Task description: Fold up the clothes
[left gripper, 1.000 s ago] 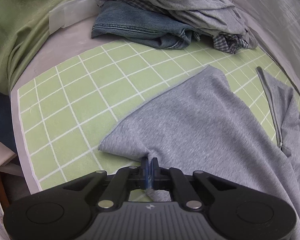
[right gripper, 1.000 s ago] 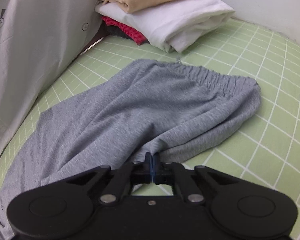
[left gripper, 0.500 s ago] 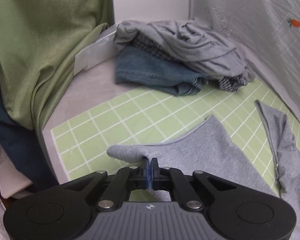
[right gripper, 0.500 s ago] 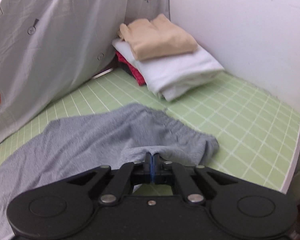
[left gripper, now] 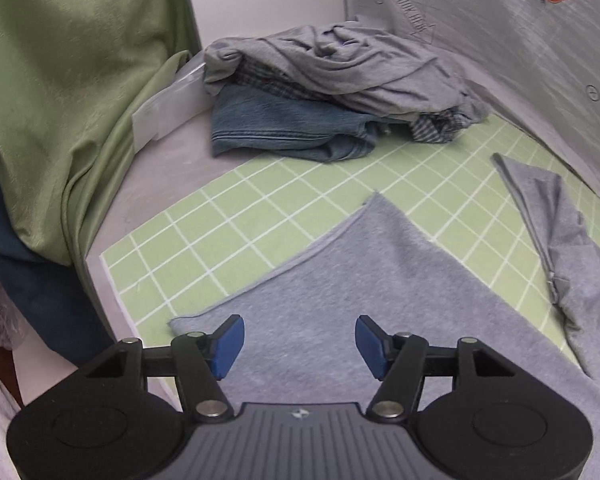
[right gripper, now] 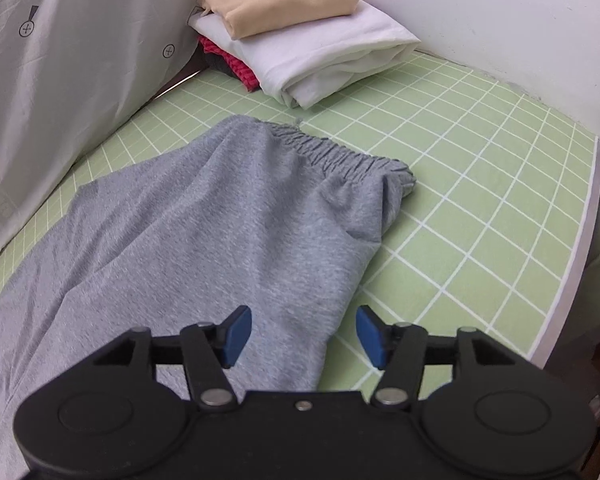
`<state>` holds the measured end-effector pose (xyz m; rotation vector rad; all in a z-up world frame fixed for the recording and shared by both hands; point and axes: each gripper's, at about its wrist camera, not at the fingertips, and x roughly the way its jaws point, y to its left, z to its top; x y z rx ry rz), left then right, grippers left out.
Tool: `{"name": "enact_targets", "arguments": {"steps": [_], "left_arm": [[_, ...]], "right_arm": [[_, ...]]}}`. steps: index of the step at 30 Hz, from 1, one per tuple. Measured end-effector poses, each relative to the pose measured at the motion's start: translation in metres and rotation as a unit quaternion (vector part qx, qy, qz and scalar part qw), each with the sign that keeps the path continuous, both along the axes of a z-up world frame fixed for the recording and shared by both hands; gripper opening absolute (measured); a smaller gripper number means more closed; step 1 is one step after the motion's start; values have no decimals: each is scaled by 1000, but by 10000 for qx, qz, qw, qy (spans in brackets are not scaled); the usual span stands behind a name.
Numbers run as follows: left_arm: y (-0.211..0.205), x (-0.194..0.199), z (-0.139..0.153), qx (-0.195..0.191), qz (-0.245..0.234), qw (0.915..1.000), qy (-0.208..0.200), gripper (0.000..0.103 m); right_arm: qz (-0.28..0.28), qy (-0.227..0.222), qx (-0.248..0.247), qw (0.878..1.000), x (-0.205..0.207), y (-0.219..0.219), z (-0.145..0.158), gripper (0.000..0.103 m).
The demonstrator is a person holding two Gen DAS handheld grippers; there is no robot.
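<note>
both claws were pinched on the grey pants a second ago; now they are off the cloth. left wrist: left gripper [left gripper: 300, 346] tilts down over the pants [left gripper: 340, 300] on the green mat [left gripper: 228, 220], jaws opening. right wrist: right gripper [right gripper: 304, 336] tilts down over the pants' edge below the waistband [right gripper: 340, 156], jaws opening, gripping nothing.

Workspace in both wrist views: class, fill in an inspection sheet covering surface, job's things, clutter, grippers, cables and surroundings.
Surface: green grid mat, flat.
Job's things: grey sweatpants spread on the mat, elastic waistband at the far end; hem lies flat.
Clutter: unfolded heap of grey, plaid and denim clothes; folded stack, beige on white over red.
Grippers: left gripper and right gripper opening, pads clear of the cloth.
Cables: nothing seen.
Surroundings: grey printed sheet, white wall, green cloth.
</note>
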<state>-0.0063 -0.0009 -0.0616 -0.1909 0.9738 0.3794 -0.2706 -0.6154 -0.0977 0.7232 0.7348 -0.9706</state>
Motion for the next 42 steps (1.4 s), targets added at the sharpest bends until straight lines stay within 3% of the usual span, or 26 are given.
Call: {"name": "enact_targets", "arguments": {"steps": [2, 10, 13, 17, 19, 20, 23, 25, 28, 29, 30, 32, 35, 36, 42], "left_arm": [[-21, -2, 5, -97, -158, 9998, -49, 63], [-120, -29, 17, -324, -577, 9976, -183, 68], [-156, -42, 16, -376, -712, 9967, -130, 69], [-199, -54, 10, -301, -851, 9959, 83, 69], [-216, -58, 9, -266, -926, 9953, 133, 69], [-225, -60, 9, -249, -963, 9949, 158, 69], [-246, -65, 12, -129, -1074, 9940, 130, 69], [-255, -65, 13, -69, -1134, 9934, 166, 70], [-264, -61, 12, 4, -1215, 9922, 282, 73], [-267, -58, 11, 14, -1232, 9918, 327, 74], [-269, -53, 10, 11, -1262, 9913, 377, 74], [-277, -40, 6, 20, -1388, 9892, 468, 79], [-290, -18, -2, 123, -1594, 9852, 613, 84], [-296, -8, -6, 132, -1662, 9837, 668, 84], [-328, 43, -41, -1, -2031, 9722, 1167, 86]], "right_arm": [[-17, -105, -9, 9999, -3, -7, 3, 79], [-593, -831, 755, 9919, -26, -76, -20, 78], [-498, -728, 884, 9922, -26, -99, -30, 73], [-69, -585, 875, 9944, -22, -119, -36, 47], [195, -452, 750, 9960, -20, -125, -37, 21], [357, -336, 587, 9971, -20, -126, -35, 2], [718, 101, 70, 9973, -24, -131, -27, 2], [721, 182, 167, 9971, -32, -142, -26, 2], [769, 254, 172, 9966, -33, -152, -21, 10], [778, 313, 61, 9965, -29, -152, -17, 23], [732, 351, -94, 9967, -24, -152, -11, 47], [607, 215, -368, 9972, -13, -151, 1, 76], [657, -145, -649, 9956, 9, -149, 12, 98], [737, -261, -715, 9944, 18, -149, 13, 103], [1381, -370, -748, 9869, 87, -147, 8, 103]]}}
